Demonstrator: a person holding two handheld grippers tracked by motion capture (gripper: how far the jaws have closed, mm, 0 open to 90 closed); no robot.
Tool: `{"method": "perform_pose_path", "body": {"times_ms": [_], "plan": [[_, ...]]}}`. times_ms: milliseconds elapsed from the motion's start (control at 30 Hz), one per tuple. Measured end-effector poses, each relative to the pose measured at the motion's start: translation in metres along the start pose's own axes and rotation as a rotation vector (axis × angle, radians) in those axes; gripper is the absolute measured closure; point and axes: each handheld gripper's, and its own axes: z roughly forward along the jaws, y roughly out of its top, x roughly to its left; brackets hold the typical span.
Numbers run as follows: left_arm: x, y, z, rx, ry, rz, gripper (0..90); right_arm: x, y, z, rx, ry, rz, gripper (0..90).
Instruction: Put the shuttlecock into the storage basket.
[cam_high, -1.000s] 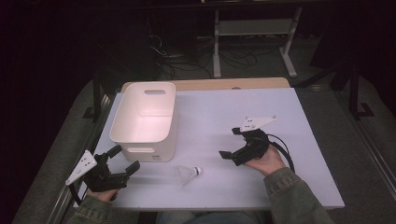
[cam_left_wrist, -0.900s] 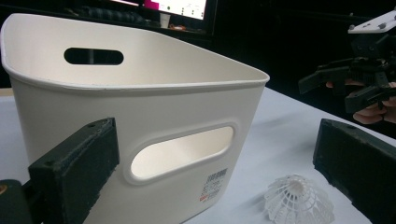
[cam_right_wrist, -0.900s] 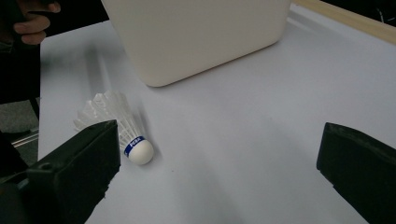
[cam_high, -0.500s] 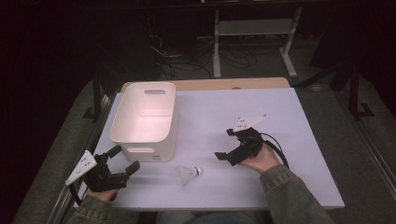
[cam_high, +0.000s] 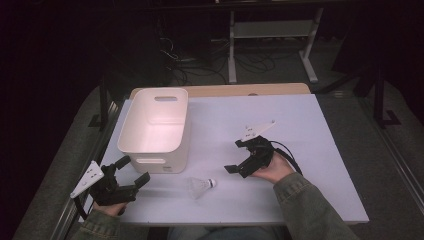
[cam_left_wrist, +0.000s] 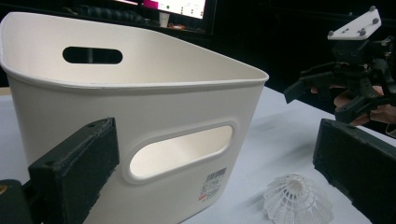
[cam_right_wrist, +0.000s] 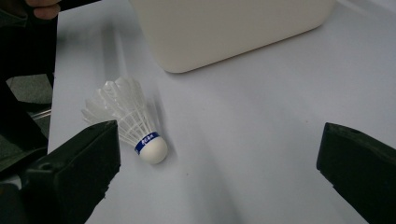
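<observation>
A white shuttlecock (cam_high: 200, 186) lies on its side on the white table (cam_high: 300, 125), close to the front edge. Its cork points right in the high view. My right gripper (cam_high: 234, 156) is open just to its right, jaws aimed at it. In the right gripper view the shuttlecock (cam_right_wrist: 126, 116) lies near the left jaw, not between the jaws of this gripper (cam_right_wrist: 219, 144). My left gripper (cam_high: 133, 170) is open at the front left, facing the white bin (cam_high: 155, 127). In the left gripper view the bin (cam_left_wrist: 140, 107) stands close ahead and the shuttlecock (cam_left_wrist: 296, 200) lies low right.
The bin is empty, with handle slots in its end walls. A wooden strip (cam_high: 225, 90) runs along the table's far edge. Beyond it are a dark floor, cables and a metal rack (cam_high: 270, 35). The right half of the table is bare.
My right gripper has moved left and toward the front, closer to the shuttlecock. The left gripper, the bin and the shuttlecock have stayed put.
</observation>
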Motion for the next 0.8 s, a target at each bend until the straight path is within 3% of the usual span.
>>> {"method": "perform_pose_path", "body": {"times_ms": [467, 500, 800], "plan": [[0.000, 0.000, 0.000, 0.000, -0.004, -0.005, 0.0, 0.003, 0.004, 0.019, 0.057, 0.068, -0.017, 0.0], [0.000, 0.000, 0.000, 0.000, -0.004, -0.006, 0.0, 0.001, 0.004, 0.021, 0.067, 0.063, -0.040, 0.0], [0.000, 0.000, 0.000, 0.000, -0.003, -0.004, 0.0, 0.004, 0.007, 0.030, 0.111, 0.095, -0.074, 0.0]]}}
